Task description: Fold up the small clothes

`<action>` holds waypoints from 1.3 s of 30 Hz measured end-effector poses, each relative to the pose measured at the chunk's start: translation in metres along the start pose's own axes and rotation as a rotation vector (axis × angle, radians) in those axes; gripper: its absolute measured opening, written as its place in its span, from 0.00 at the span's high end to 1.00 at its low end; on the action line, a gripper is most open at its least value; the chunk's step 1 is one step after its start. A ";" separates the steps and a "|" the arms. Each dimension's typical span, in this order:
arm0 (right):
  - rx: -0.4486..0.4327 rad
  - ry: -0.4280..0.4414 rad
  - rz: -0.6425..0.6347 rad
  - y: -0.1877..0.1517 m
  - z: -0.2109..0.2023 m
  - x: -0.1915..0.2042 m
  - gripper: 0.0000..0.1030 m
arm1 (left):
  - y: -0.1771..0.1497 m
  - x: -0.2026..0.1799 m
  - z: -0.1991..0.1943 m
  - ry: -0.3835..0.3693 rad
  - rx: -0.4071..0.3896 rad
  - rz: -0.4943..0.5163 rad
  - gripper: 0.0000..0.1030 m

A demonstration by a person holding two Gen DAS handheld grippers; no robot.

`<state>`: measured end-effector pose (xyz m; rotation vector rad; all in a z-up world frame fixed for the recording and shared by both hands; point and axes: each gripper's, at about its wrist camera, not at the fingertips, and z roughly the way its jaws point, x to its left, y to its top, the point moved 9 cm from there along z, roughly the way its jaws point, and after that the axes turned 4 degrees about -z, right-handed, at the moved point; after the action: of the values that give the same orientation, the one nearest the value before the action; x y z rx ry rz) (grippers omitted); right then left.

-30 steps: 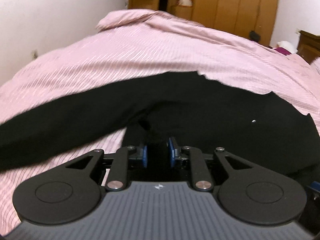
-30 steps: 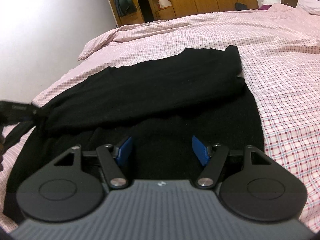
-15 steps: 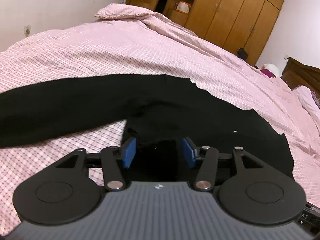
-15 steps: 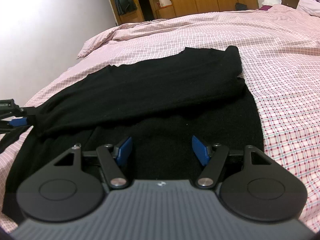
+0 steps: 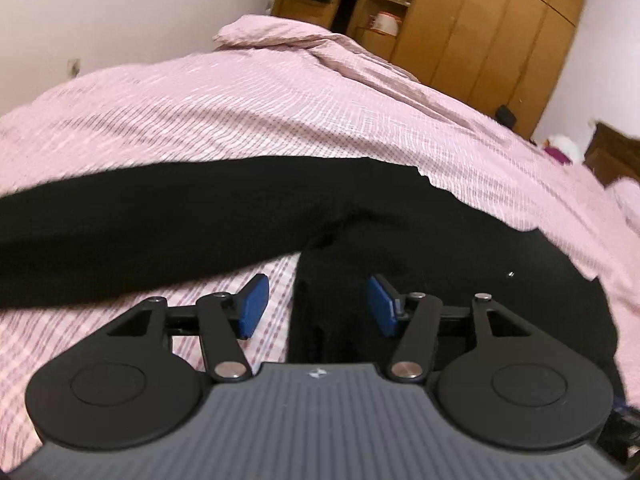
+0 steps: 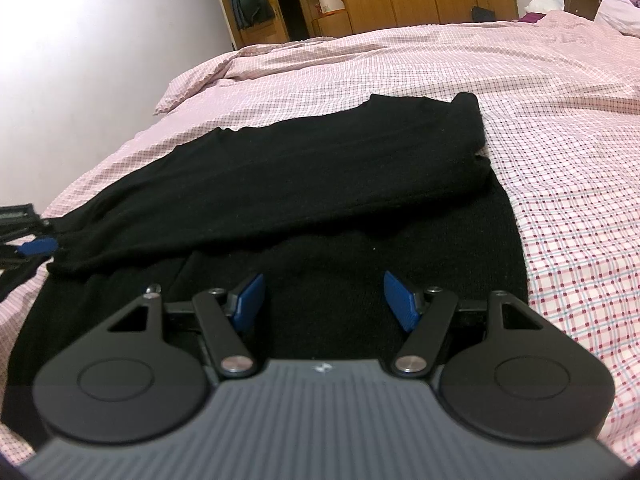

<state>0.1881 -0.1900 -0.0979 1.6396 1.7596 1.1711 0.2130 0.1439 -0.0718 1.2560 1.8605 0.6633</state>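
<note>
A black long-sleeved sweater [image 6: 320, 172] lies flat on the pink checked bed cover [image 6: 560, 160], with one sleeve folded across its body toward the left. In the left wrist view the other sleeve [image 5: 140, 232] stretches out to the left. My left gripper [image 5: 318, 304] is open just above the sweater's edge; a fold of black cloth sits between its blue pads without touching them. It also shows at the far left of the right wrist view, left gripper [image 6: 36, 246], beside the folded sleeve's end. My right gripper [image 6: 324, 300] hangs open over the sweater's near hem, holding nothing.
Wooden wardrobes [image 5: 480, 28] stand beyond the bed's far end. A white wall [image 6: 80, 60] runs along the left side. A bunched quilt corner [image 5: 272, 32] lies at the far end, and a dark wooden cabinet [image 5: 612, 152] stands at the right.
My left gripper was shut on the sweater's cloth and has opened, letting it go and shifting a little sideways. The folded sleeve now rests on the body. The right gripper has stayed still.
</note>
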 end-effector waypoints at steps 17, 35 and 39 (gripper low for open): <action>0.004 -0.009 -0.021 0.002 0.000 0.000 0.34 | -0.016 -0.019 0.021 -0.020 0.013 0.148 0.52; 0.005 -0.019 -0.021 0.012 0.005 -0.012 0.34 | -0.018 -0.038 0.032 -0.025 -0.019 0.202 0.76; -0.005 -0.020 -0.035 0.021 0.013 -0.016 0.34 | 0.008 -0.038 0.025 -0.011 -0.098 0.143 0.95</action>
<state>0.2140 -0.2037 -0.0910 1.6059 1.7644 1.1389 0.2461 0.1121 -0.0679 1.3341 1.7198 0.8126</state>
